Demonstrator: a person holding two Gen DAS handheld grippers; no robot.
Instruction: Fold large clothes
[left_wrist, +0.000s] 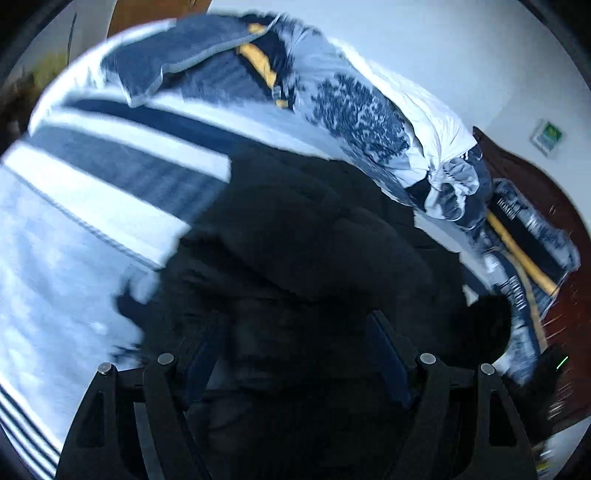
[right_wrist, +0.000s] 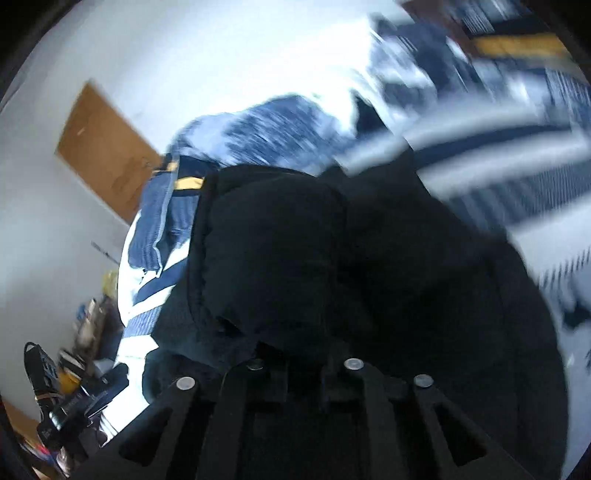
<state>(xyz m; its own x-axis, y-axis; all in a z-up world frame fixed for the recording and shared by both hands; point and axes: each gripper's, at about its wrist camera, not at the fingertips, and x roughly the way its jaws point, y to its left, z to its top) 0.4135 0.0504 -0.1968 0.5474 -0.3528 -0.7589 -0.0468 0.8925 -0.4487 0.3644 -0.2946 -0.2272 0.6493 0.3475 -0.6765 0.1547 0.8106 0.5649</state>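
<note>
Left wrist view: black garment (left_wrist: 303, 236) on striped bed (left_wrist: 74, 221), white wall (left_wrist: 443, 48); left claw (left_wrist: 295, 354) apart, right claw (right_wrist: 304, 363) clamped on it.

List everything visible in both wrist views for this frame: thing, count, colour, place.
black garment: 1, black, bunched on the bed under both grippers
bedspread: 1, white with navy stripes, covers the bed
pillow: 1, blue, at the bed's far end
duvet: 1, white with blue print and yellow bands, heaped along the bed's far side
door: 1, brown, in the white wall
clutter: several, mixed colours, beside the bed; too blurred to name
left gripper: 1, black, jaws wide apart over the garment
right gripper: 1, black, jaws nearly together at the garment's edge; grip unclear
</note>
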